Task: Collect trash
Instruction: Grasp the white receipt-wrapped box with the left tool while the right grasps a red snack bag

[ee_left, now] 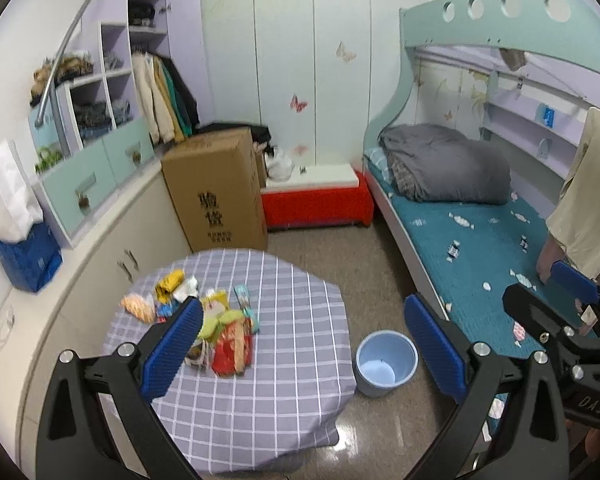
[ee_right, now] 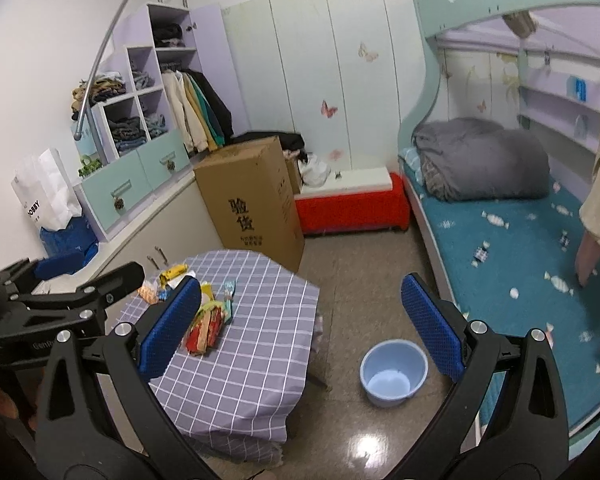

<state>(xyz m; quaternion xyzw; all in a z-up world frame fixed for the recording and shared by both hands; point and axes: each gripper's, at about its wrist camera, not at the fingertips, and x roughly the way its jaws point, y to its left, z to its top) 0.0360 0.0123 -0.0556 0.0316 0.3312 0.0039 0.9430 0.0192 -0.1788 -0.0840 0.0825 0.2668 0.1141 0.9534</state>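
A pile of snack wrappers (ee_left: 220, 332) lies on a low table with a grey checked cloth (ee_left: 284, 360); it also shows in the right wrist view (ee_right: 206, 316). An empty light blue bin (ee_left: 386, 362) stands on the floor right of the table, also in the right wrist view (ee_right: 394, 372). My left gripper (ee_left: 304, 352) is open and empty, high above the table. My right gripper (ee_right: 300, 332) is open and empty, above the floor between table and bin. The right gripper shows at the right edge of the left view (ee_left: 572, 300).
A tall cardboard box (ee_left: 220, 192) and a red bench (ee_left: 316, 200) stand behind the table. A bunk bed (ee_left: 480, 224) with a grey duvet runs along the right. Cabinets (ee_left: 112, 220) line the left wall. A person in a beige shirt (ee_left: 592, 200) stands by the bed.
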